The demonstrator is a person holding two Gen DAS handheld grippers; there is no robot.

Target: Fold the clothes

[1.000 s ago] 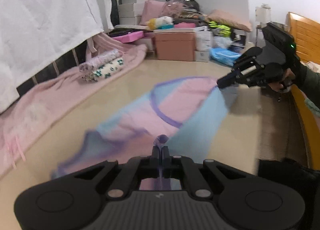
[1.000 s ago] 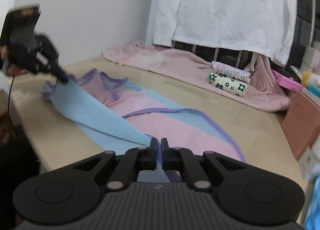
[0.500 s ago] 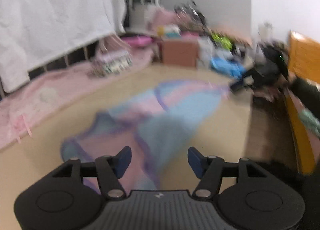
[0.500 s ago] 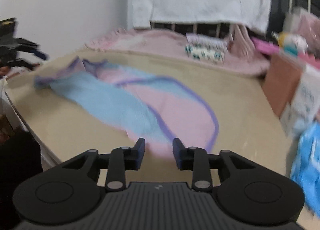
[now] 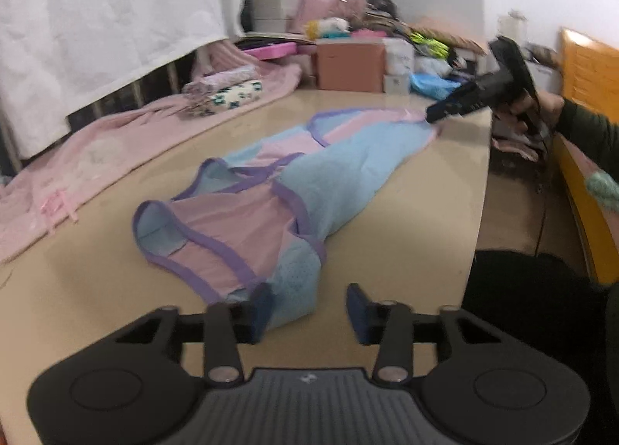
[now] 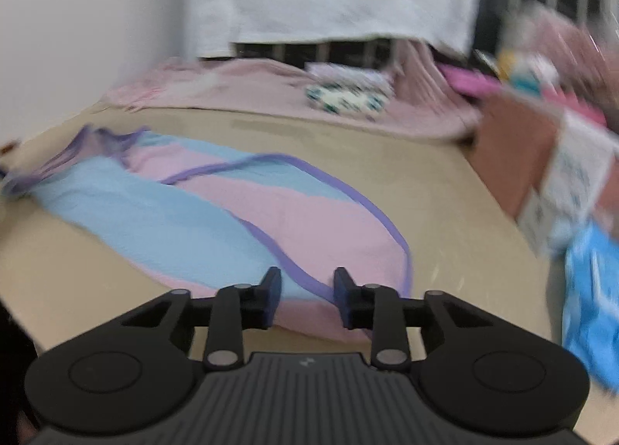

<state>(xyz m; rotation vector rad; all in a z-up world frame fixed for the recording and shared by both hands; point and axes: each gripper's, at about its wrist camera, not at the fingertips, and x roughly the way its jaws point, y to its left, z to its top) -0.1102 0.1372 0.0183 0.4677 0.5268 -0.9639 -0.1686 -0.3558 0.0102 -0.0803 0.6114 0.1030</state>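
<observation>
Your left tool (image 5: 309, 307) stands open with its jaws closing; the near end of the garment (image 5: 278, 190) lies by the left finger, no cloth pressed between the pads. Your right tool (image 6: 305, 296) is parted a little and its jaws are opening; the garment's purple-trimmed hem sits in the gap below them, not pinched. From the left wrist view you see the right tool's tip at the far end of the garment, near the desk corner; whether it touches the cloth cannot be told.

Edges and room: the desk (image 5: 418, 228) has bare tan surface on both long sides of the garment. Its curved front edge runs close to your right of the cloth, with floor and a dark shape beyond. The right wrist view is blurred.

Garment: a long piece in pink and light blue panels with purple binding, lying flat on the desk between the two tools, one blue panel laid over along its length. The end by the left tool is rumpled, with two openings showing.

Surroundings: a pink blanket (image 5: 96, 151) lies along the far desk edge, carrying a folded stack (image 5: 222, 91) of patterned cloth. A white sheet (image 5: 96, 27) hangs behind. A brown box (image 5: 350, 64) and mixed clutter crowd the far corner, well apart from the garment.
</observation>
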